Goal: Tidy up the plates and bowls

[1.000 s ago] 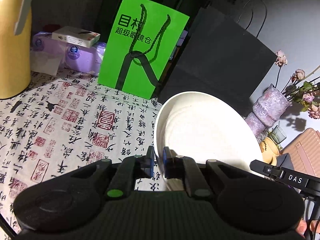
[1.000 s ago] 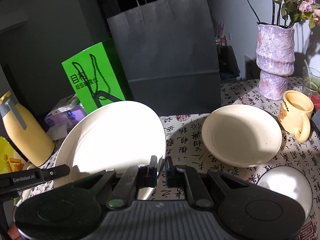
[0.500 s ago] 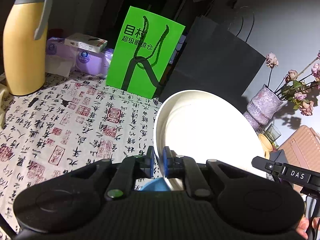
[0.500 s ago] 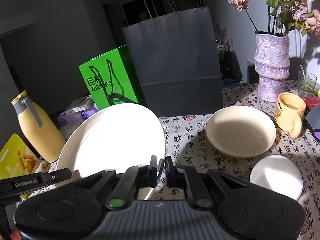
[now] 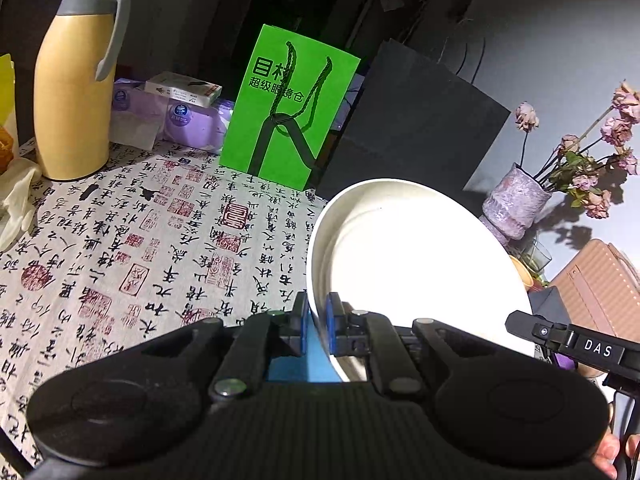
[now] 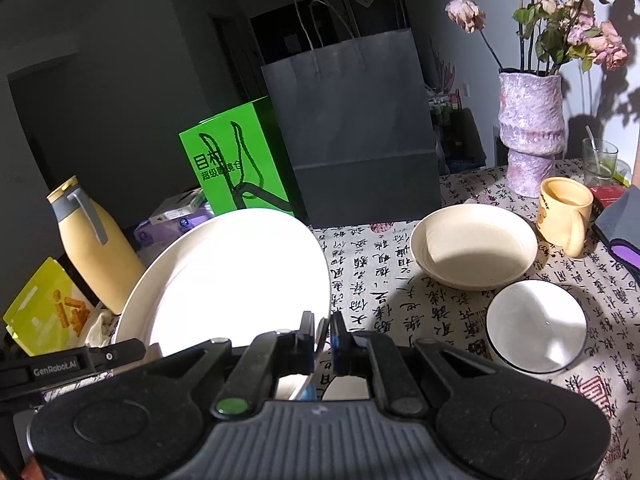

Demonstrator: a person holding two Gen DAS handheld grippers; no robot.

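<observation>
Clamped the left gripper (image 5: pixel 318 316) hard onto the near rim of the large white plate (image 5: pixel 420 272), with the edge pinched between the blue pads. Clamped the right gripper (image 6: pixel 322 332) likewise onto the opposite rim of the same plate, so carried it two-handed. Held it tilted, face up and leaning, and apparently clear of the bench (image 5: pixel 140 240); could not see its lowest edge behind the gripper bodies, so could not fully confirm the gap.

Judged the task as barely under way. Found nothing stacked or nested anywhere in view. Saw the beige bowl (image 6: pixel 474 246) resting alone on the patterned cloth, to the right of the plate in the right wrist view. Saw the small white bowl (image 6: pixel 536 326) with a dark rim just beside it, nearer the camera, close to but not visibly touching it. Noted both bowls upright and empty.

Noted clutter along the back and the sides: a yellow mug (image 6: pixel 566 210) just beside the beige bowl, a mauve vase (image 6: pixel 530 136) of dried flowers behind it, a dark paper bag (image 6: pixel 356 128), a green bag (image 5: pixel 288 108) and a yellow flask (image 5: pixel 76 80) at the far left.

Reckoned what was left: setting the plate down on an open stretch of cloth, releasing both grips, then gathering the two bowls, probably the small one inside the beige one. Expected the mug to crowd any reach for the beige bowl.
</observation>
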